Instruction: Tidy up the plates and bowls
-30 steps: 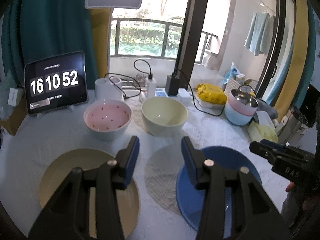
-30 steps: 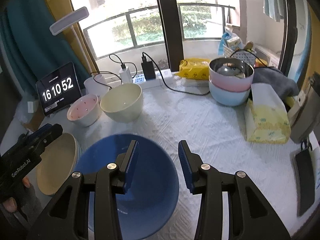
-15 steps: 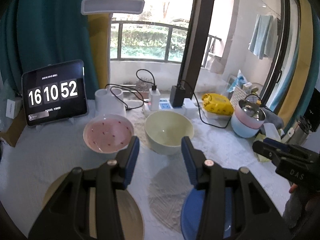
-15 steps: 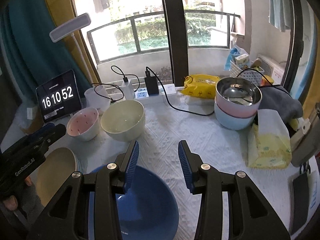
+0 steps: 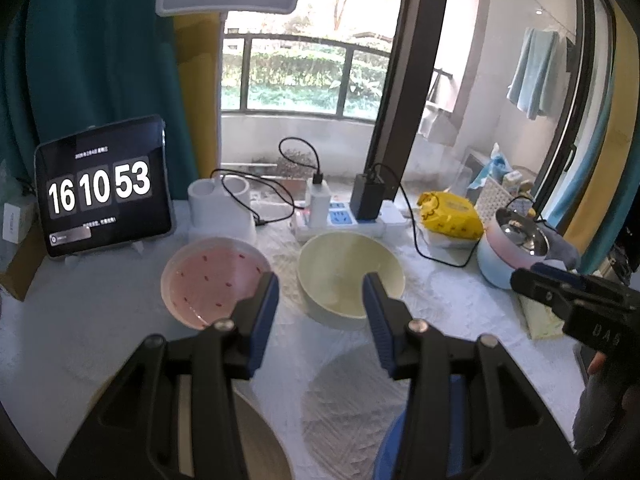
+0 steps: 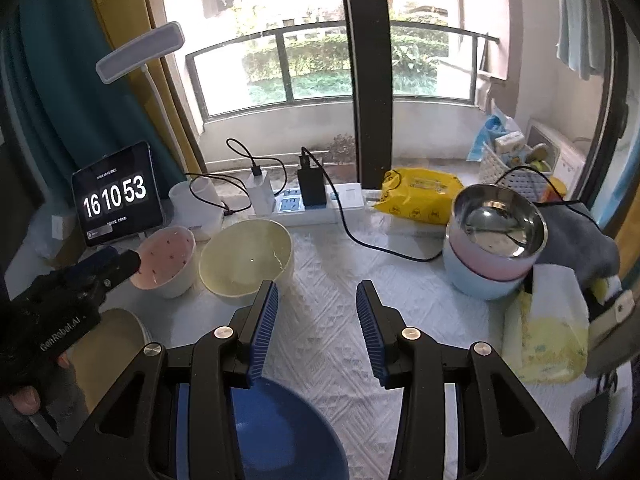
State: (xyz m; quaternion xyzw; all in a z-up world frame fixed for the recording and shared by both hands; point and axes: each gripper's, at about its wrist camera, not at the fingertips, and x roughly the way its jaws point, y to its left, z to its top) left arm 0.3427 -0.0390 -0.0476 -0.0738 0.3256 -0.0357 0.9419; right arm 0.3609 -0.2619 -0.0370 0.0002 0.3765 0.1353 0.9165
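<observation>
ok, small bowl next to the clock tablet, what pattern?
Pink bowl with small dark-red specks inside; clearest in left wrist view.

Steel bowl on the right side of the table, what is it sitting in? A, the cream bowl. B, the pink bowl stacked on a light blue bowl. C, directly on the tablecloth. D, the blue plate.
B: the steel bowl nests inside a pink bowl, which sits in a light blue bowl, well apart from the cream bowl.

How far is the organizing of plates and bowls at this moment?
Nothing looks stacked yet. The pink bowl and cream bowl stand side by side; the tan plate and blue plate lie apart. Nothing in hand: left gripper and right gripper are open. All the grouping remains.
</observation>
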